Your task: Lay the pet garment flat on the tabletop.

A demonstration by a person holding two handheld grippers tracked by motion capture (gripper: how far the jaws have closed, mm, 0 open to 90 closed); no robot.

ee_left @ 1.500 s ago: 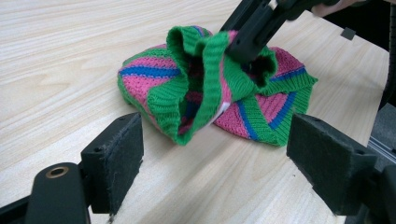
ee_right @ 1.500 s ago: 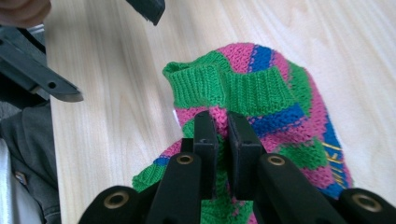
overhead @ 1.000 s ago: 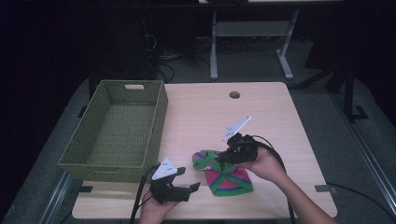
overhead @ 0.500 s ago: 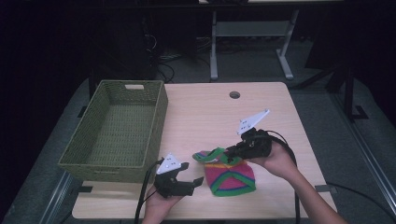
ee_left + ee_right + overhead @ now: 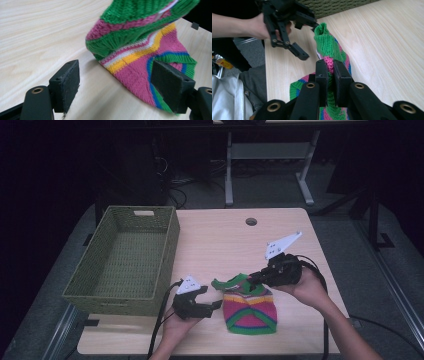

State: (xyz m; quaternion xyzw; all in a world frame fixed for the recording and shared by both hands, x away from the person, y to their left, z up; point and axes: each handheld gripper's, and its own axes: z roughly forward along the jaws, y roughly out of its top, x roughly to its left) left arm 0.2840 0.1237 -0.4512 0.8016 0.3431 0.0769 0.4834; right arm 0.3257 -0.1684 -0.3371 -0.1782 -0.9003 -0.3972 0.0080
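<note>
A striped knitted sock [image 5: 248, 306] in green, pink, yellow and blue lies near the table's front edge, its upper part lifted off the wood. My right gripper [image 5: 256, 277] is shut on that raised green and pink part [image 5: 329, 63], pulling it up and left. My left gripper [image 5: 212, 297] stands open just left of the sock. In the left gripper view its two jaws sit wide apart, with the sock [image 5: 140, 50] ahead of them and its lower edge [image 5: 160, 100] by the right jaw. In the right gripper view the left gripper [image 5: 305, 40] hovers open beside the sock's green tip.
An olive woven basket [image 5: 125, 260] with nothing in it sits at the table's left. The light wood table [image 5: 225, 240] has a round cable hole [image 5: 251, 221] near its far edge. Beyond it stands a metal desk frame [image 5: 270, 160] on dark floor.
My right gripper has lifted the sock's upper part and drawn it rightward, spreading the sock out flat. My left gripper moved up and closer to the sock's left edge.
</note>
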